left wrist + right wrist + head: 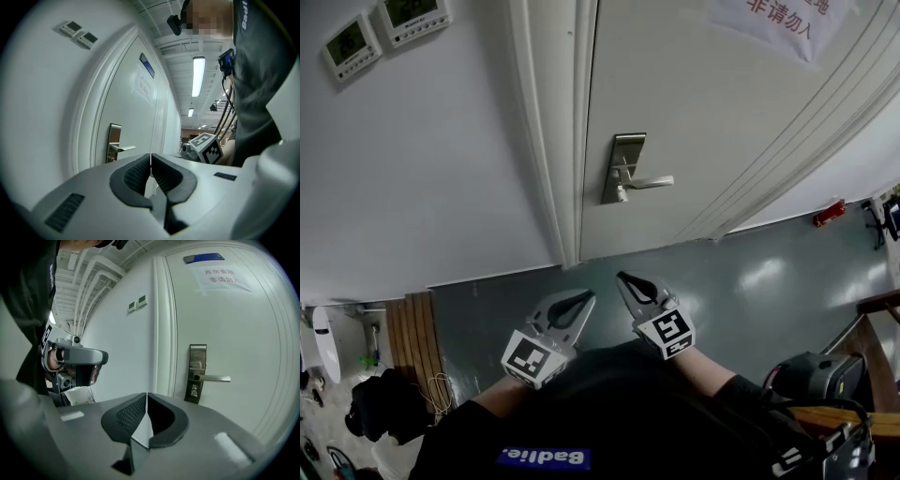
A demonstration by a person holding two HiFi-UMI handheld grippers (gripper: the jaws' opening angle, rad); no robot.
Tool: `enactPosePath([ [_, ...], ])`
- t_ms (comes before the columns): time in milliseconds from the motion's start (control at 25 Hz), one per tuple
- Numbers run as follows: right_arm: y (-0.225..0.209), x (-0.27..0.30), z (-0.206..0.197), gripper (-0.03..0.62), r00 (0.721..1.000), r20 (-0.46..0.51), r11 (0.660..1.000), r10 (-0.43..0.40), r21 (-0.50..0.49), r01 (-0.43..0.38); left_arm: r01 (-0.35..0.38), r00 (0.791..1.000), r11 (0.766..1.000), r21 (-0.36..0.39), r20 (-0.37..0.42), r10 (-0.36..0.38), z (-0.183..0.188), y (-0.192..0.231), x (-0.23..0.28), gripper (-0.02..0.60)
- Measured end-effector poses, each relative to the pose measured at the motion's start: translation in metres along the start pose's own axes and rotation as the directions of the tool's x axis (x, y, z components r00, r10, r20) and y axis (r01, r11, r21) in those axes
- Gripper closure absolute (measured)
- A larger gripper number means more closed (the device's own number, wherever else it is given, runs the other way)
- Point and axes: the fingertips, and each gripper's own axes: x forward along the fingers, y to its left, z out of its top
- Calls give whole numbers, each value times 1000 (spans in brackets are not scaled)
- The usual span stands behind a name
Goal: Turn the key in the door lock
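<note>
My 2 hand-held grippers are clenched on nothing. The left hand-held gripper [589,295] and right hand-held gripper [622,276] hang side by side above the grey floor [750,281]. The door lock [623,169] sits at 12 o'clock from them, well apart, on the white door [722,122], with its lever [652,181] pointing to 3 o'clock.

Silver door lock [624,161], lever [652,182] pointing right

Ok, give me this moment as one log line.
left gripper: shut, empty | right gripper: shut, empty | lock plate: untouched, both grippers short of it
</note>
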Motion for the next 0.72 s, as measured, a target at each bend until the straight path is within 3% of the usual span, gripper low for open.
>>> enactPosePath([
  [240,-32,28,3,588,1000,-21,999,8,-49,-9,-20,999,1000,-9,-27,20,9,21,22,568],
  [440,-72,49,-4,577,997,-72,989,-25,-146,14,-60,998,998,23,-20,60,20,28,45,568],
  [720,-122,84,-30,546,973,-175,929,-148,-362,76,-120,992,993,9,-45,121,14,36,55,568],
])
